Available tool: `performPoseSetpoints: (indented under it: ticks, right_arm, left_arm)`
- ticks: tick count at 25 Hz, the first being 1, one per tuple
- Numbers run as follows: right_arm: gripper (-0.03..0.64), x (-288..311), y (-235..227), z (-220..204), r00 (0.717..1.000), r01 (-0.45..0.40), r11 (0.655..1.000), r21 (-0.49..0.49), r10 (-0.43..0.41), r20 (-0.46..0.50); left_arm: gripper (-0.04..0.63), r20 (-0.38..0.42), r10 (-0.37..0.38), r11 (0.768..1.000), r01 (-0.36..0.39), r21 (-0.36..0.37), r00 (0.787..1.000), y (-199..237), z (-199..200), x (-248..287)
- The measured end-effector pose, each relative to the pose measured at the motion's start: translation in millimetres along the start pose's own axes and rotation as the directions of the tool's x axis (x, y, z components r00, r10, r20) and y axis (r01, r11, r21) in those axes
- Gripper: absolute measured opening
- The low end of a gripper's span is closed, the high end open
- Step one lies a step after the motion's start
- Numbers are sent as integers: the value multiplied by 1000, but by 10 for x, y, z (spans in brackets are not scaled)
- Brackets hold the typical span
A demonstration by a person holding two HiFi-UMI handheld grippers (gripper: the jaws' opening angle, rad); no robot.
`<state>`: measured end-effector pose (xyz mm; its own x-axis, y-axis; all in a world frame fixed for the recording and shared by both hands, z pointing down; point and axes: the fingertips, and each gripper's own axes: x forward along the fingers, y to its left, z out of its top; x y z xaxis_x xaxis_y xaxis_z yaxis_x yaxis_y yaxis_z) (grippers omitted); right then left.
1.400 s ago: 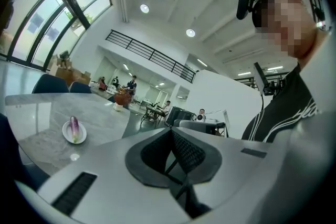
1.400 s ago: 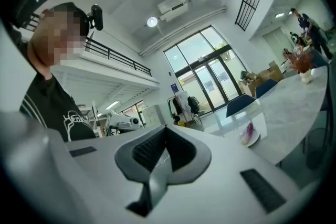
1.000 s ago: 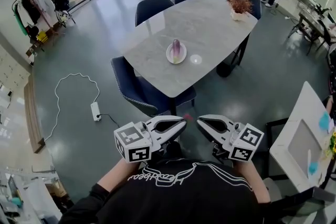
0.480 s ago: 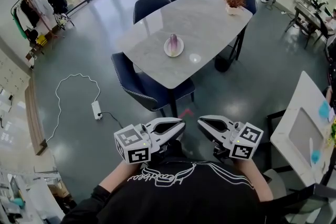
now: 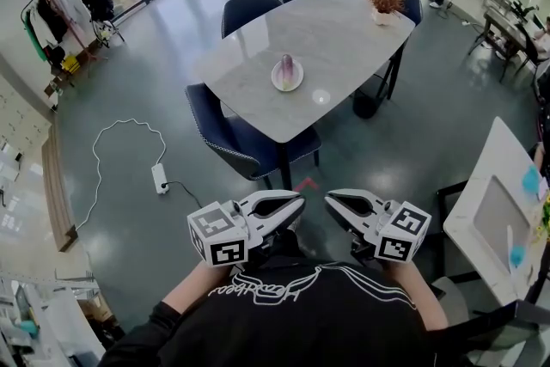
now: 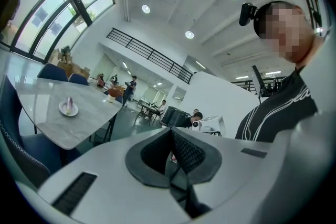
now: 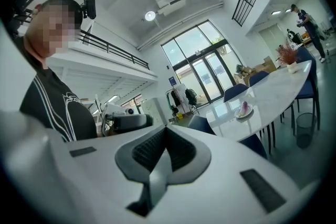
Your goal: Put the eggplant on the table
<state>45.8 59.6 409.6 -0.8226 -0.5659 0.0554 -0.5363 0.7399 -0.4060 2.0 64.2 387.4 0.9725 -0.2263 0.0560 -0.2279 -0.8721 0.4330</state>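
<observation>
With the left gripper (image 5: pixel 300 201) and right gripper (image 5: pixel 329 200) both closed on nothing and the eggplant (image 5: pixel 286 66) on its plate (image 5: pixel 276 85) mid-tabletop (image 5: pixel 344 21), a careless pinch could slip and drag the plate toward the near edge.

Eggplant (image 5: pixel 287 66) pale purple, plate (image 5: pixel 288 86) white, worktop (image 5: pixel 339 26) light grey marbled. Chairs (image 5: pixel 225 143) navy. Floor (image 5: pixel 129 219) dark grey-green. Left gripper (image 5: pixel 299 203) and right gripper (image 5: pixel 329 198) white, black-and-white square markers. Shirt (image 5: pixel 292 324) black, white lines.

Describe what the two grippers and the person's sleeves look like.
Both the left gripper and right gripper are white plastic shells with dark ribbed pads inside the jaws. Each carries a cube of black-and-white square markers. The person wears a black top with white lines.
</observation>
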Motion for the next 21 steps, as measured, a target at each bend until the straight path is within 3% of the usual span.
performPoseSetpoints:
  ticks: [21]
  right_arm:
    - [6,-88,27,-15,999,-34,999,18,34,-1]
  left_arm:
    - [8,6,31,999,-31,14,1000,8,-48,40]
